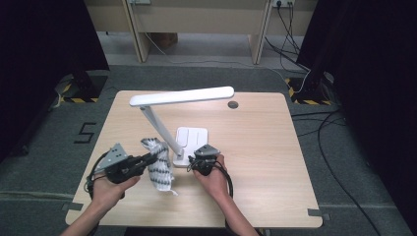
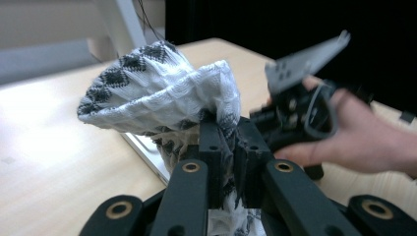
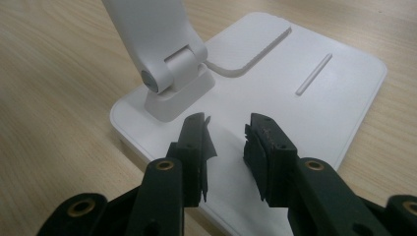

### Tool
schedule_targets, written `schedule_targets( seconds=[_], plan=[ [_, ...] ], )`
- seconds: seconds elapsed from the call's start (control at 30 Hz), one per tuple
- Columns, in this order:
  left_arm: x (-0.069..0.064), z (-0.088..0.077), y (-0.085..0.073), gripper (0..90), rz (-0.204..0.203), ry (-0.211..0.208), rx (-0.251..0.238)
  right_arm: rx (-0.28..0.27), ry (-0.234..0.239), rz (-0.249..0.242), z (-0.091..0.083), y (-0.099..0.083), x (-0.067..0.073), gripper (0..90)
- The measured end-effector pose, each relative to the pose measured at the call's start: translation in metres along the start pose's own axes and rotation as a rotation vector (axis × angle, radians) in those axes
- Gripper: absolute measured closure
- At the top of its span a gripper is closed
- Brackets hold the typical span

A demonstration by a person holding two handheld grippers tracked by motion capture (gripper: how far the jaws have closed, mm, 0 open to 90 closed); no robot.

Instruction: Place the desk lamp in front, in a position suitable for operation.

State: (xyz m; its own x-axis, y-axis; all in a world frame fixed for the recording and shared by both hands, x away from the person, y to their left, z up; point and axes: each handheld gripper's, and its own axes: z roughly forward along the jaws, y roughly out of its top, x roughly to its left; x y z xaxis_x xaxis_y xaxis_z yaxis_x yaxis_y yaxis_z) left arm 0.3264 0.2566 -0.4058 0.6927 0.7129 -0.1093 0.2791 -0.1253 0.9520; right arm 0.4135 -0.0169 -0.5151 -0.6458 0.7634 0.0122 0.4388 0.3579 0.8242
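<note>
Pinching a patterned white cloth (image 1: 159, 164) at lower centre-left of the high view, the left gripper (image 1: 147, 160) seems ready to wipe the desk lamp (image 1: 182, 96), while the right gripper (image 3: 226, 142), jaws spread and empty, hovers over the lamp base (image 3: 314, 118), apparently to steady it next.

1 cloth (image 1: 158, 166), 1 lamp (image 1: 182, 98), 2 grippers
</note>
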Motion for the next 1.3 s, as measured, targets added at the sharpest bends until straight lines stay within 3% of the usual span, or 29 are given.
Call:
schedule_targets(
  seconds=[0.1,0.3,0.6,0.83,1.3],
  plan=[
    [0.001,-0.018,0.019,83.4,0.026,0.02,-0.058,0.001,0.001,-0.001,0.0,0.0,0.0,68.6],
    [0.003,-0.031,0.053,83.3,0.091,0.068,-0.15,0.002,0.0,0.002,0.0,0.0,0.0,68.6],
    [0.008,-0.025,0.079,83.3,0.131,0.108,-0.185,0.003,0.002,0.002,0.0,0.0,0.0,68.6],
    [0.012,-0.008,0.073,83.4,0.107,0.106,-0.154,0.003,0.001,0.002,0.0,0.0,0.0,68.6],
    [0.02,0.028,0.037,83.5,0.072,0.102,-0.062,0.001,0.001,0.001,0.0,0.0,0.0,68.6]
  ],
)
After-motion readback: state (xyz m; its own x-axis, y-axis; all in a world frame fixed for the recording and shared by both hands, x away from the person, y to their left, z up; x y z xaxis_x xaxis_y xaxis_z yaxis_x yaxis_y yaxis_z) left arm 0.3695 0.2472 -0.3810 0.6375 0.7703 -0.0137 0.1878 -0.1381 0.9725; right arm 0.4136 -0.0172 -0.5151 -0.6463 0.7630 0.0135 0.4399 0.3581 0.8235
